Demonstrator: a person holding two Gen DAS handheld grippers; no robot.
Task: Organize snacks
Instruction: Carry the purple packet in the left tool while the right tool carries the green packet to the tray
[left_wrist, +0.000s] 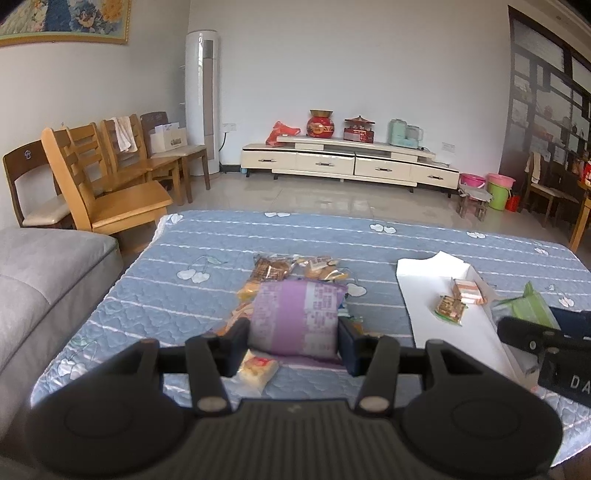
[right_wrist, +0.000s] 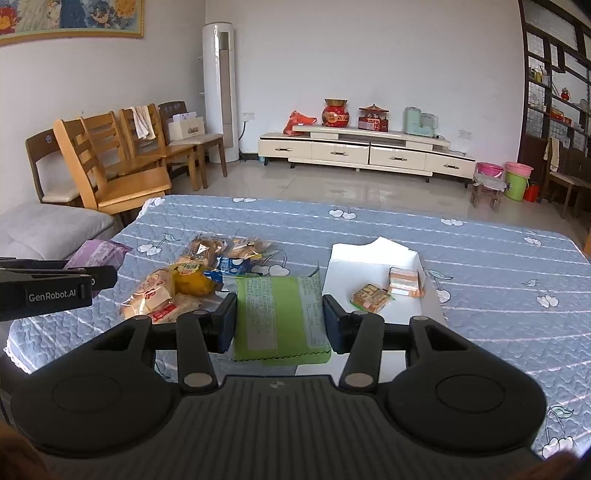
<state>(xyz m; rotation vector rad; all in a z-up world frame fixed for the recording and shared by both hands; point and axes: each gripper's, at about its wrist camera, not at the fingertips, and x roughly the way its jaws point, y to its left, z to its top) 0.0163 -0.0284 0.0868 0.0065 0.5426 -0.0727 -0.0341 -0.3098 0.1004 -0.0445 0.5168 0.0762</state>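
— Left gripper (left_wrist: 293, 334)? Clamped on the purple snack packet (left_wrist: 295, 317), raised over the loose snack pile (right_wrist: 192, 280) mid-table.

— Right gripper (right_wrist: 279, 323)? Pinching the green packet (right_wrist: 279, 317) beside the white box (right_wrist: 369, 258) near the table's right edge, likely for boxing.

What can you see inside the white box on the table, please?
Inside the white box lie two small snacks: a brown-and-green packet and a stack of orange-and-white packets. The near end of the box is hidden behind the right gripper and its green packet.
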